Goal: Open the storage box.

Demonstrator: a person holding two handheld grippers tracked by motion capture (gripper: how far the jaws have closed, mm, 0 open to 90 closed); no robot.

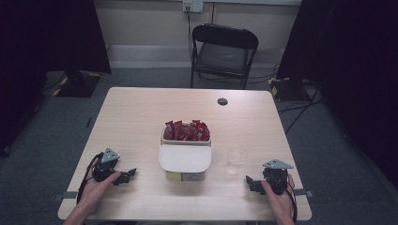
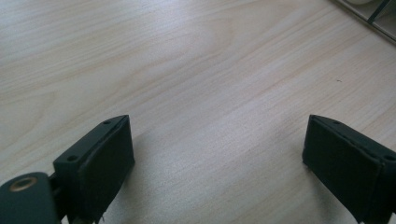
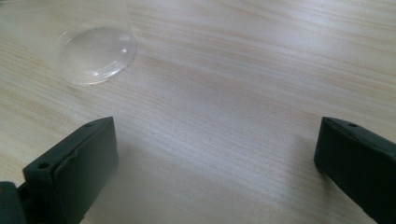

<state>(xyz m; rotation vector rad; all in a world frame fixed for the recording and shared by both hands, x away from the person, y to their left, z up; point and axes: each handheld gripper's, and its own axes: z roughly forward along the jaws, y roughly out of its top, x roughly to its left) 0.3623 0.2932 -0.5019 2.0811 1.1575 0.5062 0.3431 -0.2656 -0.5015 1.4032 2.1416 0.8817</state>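
Red sachets (image 1: 186, 131) fill the far compartment of a white container (image 1: 184, 159) at mid-bench, untouched, with a clear cup (image 1: 235, 161) just beside it. Left tongs (image 1: 126, 175) and right tongs (image 1: 250, 182) rest gaping and empty; seemingly nothing is begun.

The light wood desk (image 1: 136, 122) holds a box (image 1: 185, 159) of red packets (image 1: 186, 131) and, beside it, a clear cup (image 1: 235, 161).

Box (image 1: 184, 159) contents under lid unreadable; clear cup (image 3: 88, 44) cut by frame edge.
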